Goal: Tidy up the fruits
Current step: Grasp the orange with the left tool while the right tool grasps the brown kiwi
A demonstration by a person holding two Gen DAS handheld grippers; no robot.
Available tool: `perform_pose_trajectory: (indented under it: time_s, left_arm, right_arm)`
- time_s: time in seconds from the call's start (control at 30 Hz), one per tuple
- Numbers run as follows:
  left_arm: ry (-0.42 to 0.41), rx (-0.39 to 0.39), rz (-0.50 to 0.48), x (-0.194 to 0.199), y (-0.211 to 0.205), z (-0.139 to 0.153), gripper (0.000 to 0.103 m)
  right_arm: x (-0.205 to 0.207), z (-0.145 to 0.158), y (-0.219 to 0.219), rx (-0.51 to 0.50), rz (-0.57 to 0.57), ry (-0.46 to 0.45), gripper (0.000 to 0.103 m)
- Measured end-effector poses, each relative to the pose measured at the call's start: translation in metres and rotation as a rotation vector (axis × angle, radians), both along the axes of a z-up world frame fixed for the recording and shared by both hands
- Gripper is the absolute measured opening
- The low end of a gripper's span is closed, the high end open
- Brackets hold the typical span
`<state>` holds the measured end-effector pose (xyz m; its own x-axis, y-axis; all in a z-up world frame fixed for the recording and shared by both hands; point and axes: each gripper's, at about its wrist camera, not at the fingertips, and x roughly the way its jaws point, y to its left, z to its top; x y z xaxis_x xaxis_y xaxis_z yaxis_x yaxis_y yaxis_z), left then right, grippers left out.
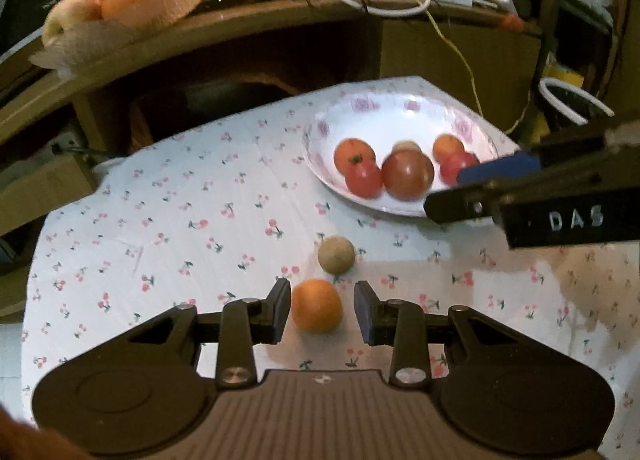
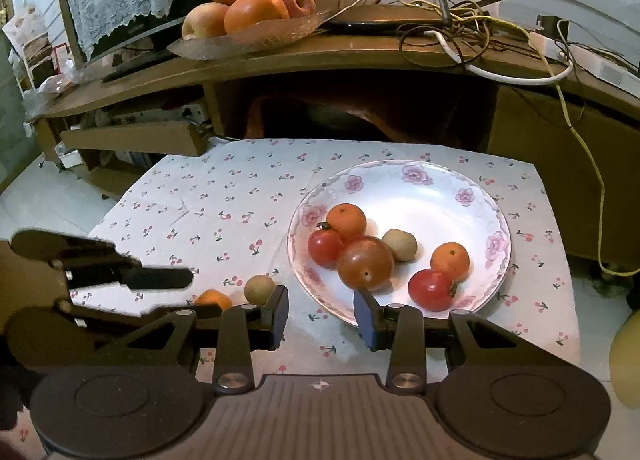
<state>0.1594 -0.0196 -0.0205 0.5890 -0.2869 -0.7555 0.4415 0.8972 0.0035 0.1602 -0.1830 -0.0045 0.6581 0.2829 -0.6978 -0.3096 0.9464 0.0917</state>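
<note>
Left gripper [image 1: 322, 310], jaws wide apart, straddles small round orange fruit [image 1: 316, 305] without touching.
Right gripper [image 2: 321, 312] gapes empty at white flower-rimmed plate [image 2: 476, 179].

We see right gripper [image 2: 321, 310], jaws apart, nothing between, hovering at near rim of floral plate [image 2: 472, 195]. Plate holds two oranges, three tomatoes, one kiwi [image 2: 400, 244]. On cherry-print cloth [image 2: 208, 195] left of plate: loose kiwi [image 2: 259, 289] and small orange [image 2: 212, 298], near each other. Left gripper [image 2: 160, 279] reaches in from left, its opening unclear. Our view ends at shelf with fruit tray [image 2: 248, 39].
</note>
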Motion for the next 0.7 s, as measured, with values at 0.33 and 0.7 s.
perform_pose_trajectory:
  time_s: [0.33, 0.7]
  left_arm:
    - [0.011, 0.007, 0.039, 0.011, 0.002, -0.018, 0.039]
    - [0.01, 0.028, 0.043, 0.006, 0.017, -0.011, 0.036]
  right_arm:
    - [0.001, -0.007, 0.005, 0.001, 0.018, 0.032, 0.04]
    - [0.004, -0.012, 0.013, 0.045, 0.04, 0.078, 0.041]
